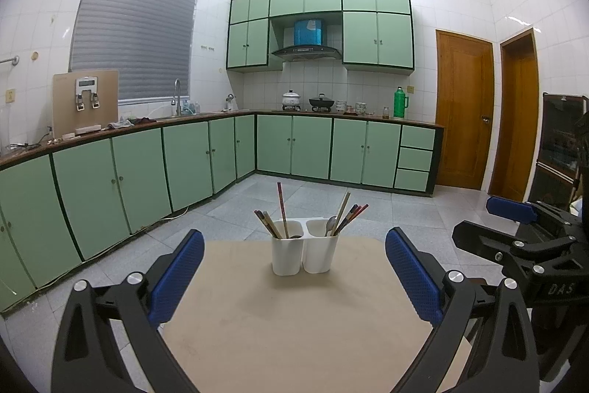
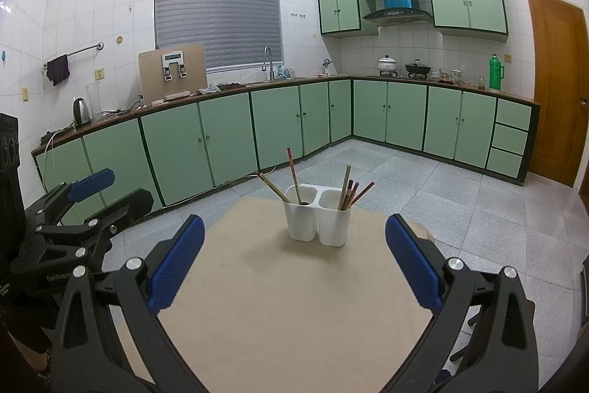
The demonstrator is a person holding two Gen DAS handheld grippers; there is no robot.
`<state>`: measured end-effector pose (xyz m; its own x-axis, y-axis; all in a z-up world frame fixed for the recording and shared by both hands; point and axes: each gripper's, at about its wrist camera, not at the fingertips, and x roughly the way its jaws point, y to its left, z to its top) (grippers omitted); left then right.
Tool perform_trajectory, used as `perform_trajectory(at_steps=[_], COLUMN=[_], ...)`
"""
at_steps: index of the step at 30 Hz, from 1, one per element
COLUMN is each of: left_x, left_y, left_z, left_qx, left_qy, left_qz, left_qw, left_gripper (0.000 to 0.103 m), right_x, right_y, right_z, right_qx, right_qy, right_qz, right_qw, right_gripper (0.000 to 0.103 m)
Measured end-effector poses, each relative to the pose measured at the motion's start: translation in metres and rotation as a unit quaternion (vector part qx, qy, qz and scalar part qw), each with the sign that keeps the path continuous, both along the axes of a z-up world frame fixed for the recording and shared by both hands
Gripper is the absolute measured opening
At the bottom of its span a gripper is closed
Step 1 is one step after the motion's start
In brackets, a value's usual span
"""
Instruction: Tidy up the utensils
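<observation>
Beige tabletop (image 1: 294,312) amid green kitchen cabinets (image 1: 147,172), white utensil holder (image 1: 304,251) upright, both grippers (image 1: 294,267) (image 2: 294,260) agape, empty.

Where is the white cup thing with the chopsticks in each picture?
Left wrist view: the white holder stands near the table's far edge, about centre, between the open left claw's fingers.
Right wrist view: the white holder stands near the far edge, slightly right of centre, ahead of the open right claw.
Shared landmark: the green flask on the far counter.
</observation>
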<state>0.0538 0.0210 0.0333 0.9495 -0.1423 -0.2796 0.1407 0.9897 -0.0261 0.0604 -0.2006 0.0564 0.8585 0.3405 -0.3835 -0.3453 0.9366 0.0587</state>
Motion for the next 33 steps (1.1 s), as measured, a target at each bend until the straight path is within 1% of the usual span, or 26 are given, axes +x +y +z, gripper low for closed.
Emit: perform_trajectory(at_steps=[18,33], left_x=[0.002,0.001], left_y=[-0.002,-0.004], left_z=[-0.004,-0.005], left_qx=[-0.006,-0.007], left_qy=[0.007,0.011], left_qz=[0.001,0.002], left_qw=[1.0000,0.9999], left_gripper=[0.097,0.097], right_x=[0.001,0.004], right_y=[0.000,-0.013], right_z=[-0.001,-0.004], right_qx=[-0.001,-0.001], right_qy=[0.002,0.006], right_qz=[0.001,0.001], right_qw=[1.000,1.000], right_gripper=[0.096,0.096])
